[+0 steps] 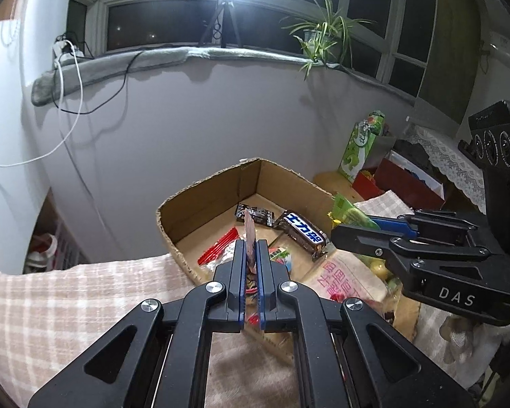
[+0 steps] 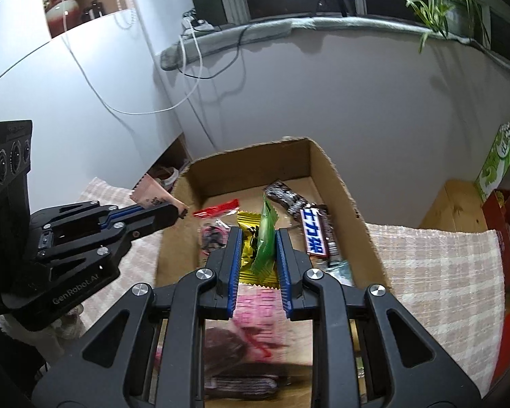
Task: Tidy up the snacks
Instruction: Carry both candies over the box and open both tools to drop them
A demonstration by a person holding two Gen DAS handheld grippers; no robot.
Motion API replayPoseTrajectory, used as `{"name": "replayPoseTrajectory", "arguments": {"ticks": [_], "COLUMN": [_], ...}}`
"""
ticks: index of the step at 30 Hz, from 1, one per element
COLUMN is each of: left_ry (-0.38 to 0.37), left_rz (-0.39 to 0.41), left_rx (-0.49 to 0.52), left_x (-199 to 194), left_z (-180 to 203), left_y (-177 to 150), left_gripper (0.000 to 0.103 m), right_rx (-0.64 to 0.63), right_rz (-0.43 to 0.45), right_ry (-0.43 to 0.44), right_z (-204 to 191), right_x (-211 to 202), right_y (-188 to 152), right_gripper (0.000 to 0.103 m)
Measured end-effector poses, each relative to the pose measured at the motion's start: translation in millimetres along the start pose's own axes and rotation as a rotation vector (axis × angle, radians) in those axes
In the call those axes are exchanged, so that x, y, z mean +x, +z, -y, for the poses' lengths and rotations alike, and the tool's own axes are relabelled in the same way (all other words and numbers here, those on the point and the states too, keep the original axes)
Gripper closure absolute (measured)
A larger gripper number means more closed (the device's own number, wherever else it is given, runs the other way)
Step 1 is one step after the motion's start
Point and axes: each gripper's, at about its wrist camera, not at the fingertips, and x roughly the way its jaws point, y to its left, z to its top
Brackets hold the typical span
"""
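The left gripper [image 1: 251, 248] was clamped shut on a thin pink packet [image 1: 250, 234], held by its lower edge so it stood on end, long axis roughly upright, top pointing away from the camera. It hung at the near left rim of an open cardboard box [image 1: 200, 200], probably so it could be dropped in. Inside the box lay a red packet [image 2: 217, 209] and a dark chocolate bar with a blue label [image 2: 314, 234], long axis running toward the far wall. To the right, the right gripper [image 2: 256, 244] pinched a green packet [image 2: 265, 238], also upright, over the box's middle, with a yellow packet [image 2: 248, 258] just behind it.
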Motion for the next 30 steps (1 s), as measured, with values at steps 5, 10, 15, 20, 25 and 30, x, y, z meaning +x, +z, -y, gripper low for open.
{"name": "replayPoseTrajectory", "arguments": {"ticks": [5, 10, 15, 20, 25, 30], "left_ry": [0.006, -0.007, -0.003, 0.013, 0.029, 0.029], "left_rz": [-0.028, -0.05, -0.042, -0.038, -0.021, -0.02], "left_rx": [-0.019, -0.046, -0.039, -0.025, -0.027, -0.028], "left_x": [13, 21, 21, 19, 14, 13], "left_z": [-4, -7, -3, 3, 4, 5], "left_y": [2, 2, 4, 5, 7, 7], "left_gripper": [0.099, 0.099, 0.098, 0.073, 0.058, 0.057], "right_rx": [0.021, 0.023, 0.012, -0.005, -0.039, -0.034], "right_rz": [-0.018, -0.03, -0.031, -0.027, -0.029, -0.031], "right_ry": [0.021, 0.018, 0.002, -0.022, -0.049, -0.06], "right_z": [8, 9, 8, 5, -1, 0], "right_x": [7, 10, 9, 5, 2, -1], "right_y": [-1, -3, -3, -4, -5, -7], "right_gripper": [0.083, 0.082, 0.082, 0.046, 0.044, 0.044]}}
